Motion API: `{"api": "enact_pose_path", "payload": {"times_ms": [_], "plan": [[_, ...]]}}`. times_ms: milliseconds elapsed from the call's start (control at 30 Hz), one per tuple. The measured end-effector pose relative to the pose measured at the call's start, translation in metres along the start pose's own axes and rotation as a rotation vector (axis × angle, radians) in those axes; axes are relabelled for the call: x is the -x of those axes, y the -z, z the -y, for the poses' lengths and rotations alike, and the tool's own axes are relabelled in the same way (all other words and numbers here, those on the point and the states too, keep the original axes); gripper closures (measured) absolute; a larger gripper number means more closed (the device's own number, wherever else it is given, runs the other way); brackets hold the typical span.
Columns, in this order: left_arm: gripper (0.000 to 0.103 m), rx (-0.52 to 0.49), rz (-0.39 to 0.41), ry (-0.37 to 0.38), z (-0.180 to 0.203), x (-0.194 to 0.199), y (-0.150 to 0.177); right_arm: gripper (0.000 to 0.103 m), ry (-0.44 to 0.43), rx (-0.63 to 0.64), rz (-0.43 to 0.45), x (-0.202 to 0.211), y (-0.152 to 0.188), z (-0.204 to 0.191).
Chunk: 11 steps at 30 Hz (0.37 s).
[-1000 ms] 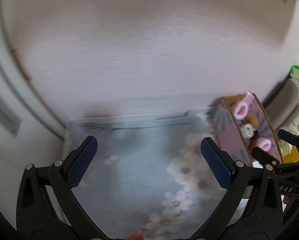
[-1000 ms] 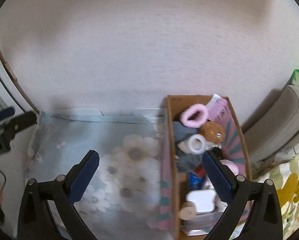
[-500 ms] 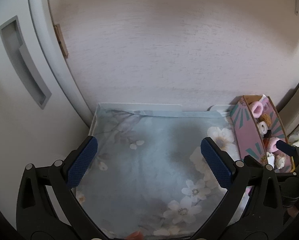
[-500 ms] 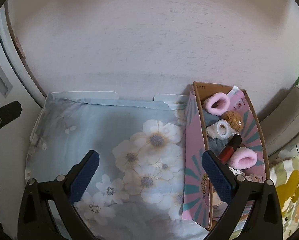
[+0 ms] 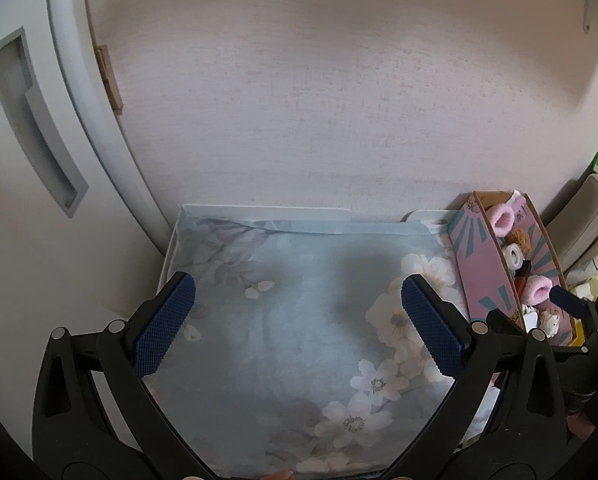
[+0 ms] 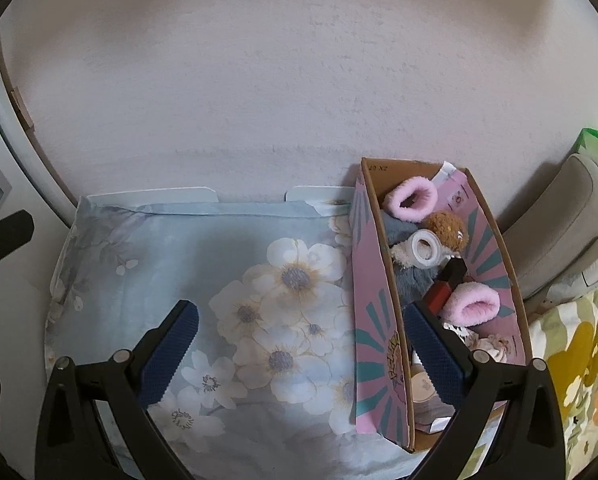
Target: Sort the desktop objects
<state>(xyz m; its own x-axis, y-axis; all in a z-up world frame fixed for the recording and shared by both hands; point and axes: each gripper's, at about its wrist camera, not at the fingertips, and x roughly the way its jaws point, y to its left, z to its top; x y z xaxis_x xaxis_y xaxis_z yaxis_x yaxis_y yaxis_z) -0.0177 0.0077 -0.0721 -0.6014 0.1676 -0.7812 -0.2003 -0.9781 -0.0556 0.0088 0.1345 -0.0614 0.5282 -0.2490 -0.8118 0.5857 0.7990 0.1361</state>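
A pink cardboard box [image 6: 373, 316] stands at the right of a table covered by a light blue floral cloth [image 6: 235, 280]. It holds pink fluffy rolls [image 6: 415, 198], a brown plush [image 6: 447, 226], a roll of clear tape [image 6: 425, 248], a red and black tube [image 6: 445, 284] and other small items. The box also shows in the left wrist view [image 5: 485, 280]. My right gripper [image 6: 299, 354] is open and empty, above the cloth and the box's left wall. My left gripper [image 5: 297, 320] is open and empty above the cloth.
A textured wall [image 6: 299, 80] rises directly behind the table. A white cabinet door with a recessed handle [image 5: 31, 120] stands at the left. A grey cushion [image 6: 559, 216] and a yellow-green patterned fabric [image 6: 579, 360] lie right of the box.
Both grippers have pulled back and up from the table, so more of the cloth, wall and cabinet door shows. Both stayed open and empty.
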Motion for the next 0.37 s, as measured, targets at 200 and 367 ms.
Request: {"api": "enact_pose_path", "payload": {"times_ms": [200, 367], "plan": [[0.0, 0.003, -0.014, 0.003, 0.0003, -0.0076, -0.0013, 0.001, 0.003, -0.003, -0.02, -0.0067, 0.0005, -0.0011], [0.0, -0.008, 0.0, 0.008, 0.003, -0.0074, -0.004, 0.001, -0.002, -0.003, -0.018, -0.0066, 0.0, 0.0004]]}}
